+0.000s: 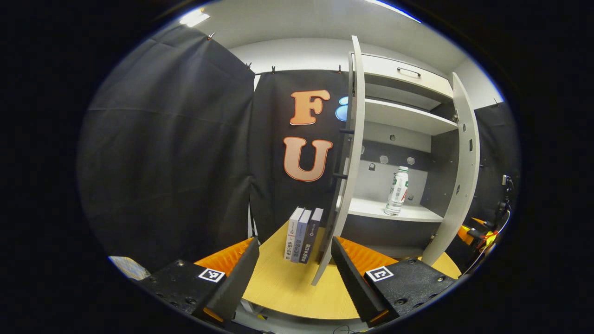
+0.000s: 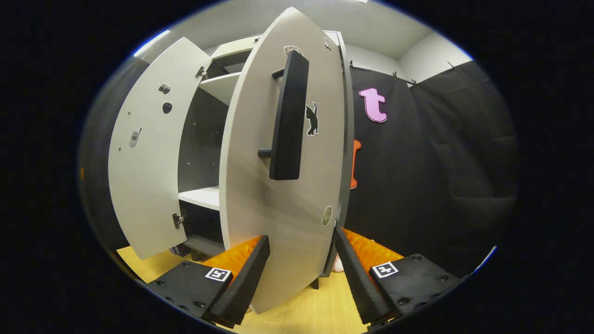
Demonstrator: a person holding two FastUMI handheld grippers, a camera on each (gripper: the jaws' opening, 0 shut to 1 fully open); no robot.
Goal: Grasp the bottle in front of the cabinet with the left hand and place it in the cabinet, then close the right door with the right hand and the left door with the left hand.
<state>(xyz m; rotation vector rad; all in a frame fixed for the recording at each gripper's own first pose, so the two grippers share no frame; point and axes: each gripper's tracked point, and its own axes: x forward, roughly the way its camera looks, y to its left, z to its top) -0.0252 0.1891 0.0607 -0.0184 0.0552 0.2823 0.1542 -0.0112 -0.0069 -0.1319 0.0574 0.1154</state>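
Bottle (image 1: 397,191) of clear plastic, white-capped with a green and white label, stands upright on the lower shelf (image 1: 394,211) inside the cabinet (image 1: 408,139), toward the shelf's front edge, touched by nothing. Both cabinet doors stand open. In the left gripper view the left door (image 1: 345,185) is seen almost edge-on just left of the bottle, and the right door (image 1: 459,185) swings out on the far right. Three books (image 1: 302,234) stand upright on the wooden table (image 1: 287,287), just left of the left door. The left gripper (image 1: 293,262) hangs near the table, its fingers spread wide and empty, the left door's lower edge between them. In the right gripper view the right door (image 2: 283,185) fills the near centre, its outer face carrying a long dark handle (image 2: 288,116). The right gripper (image 2: 300,264) is spread apart, its fingers flanking the door's lower edge without pinching it.
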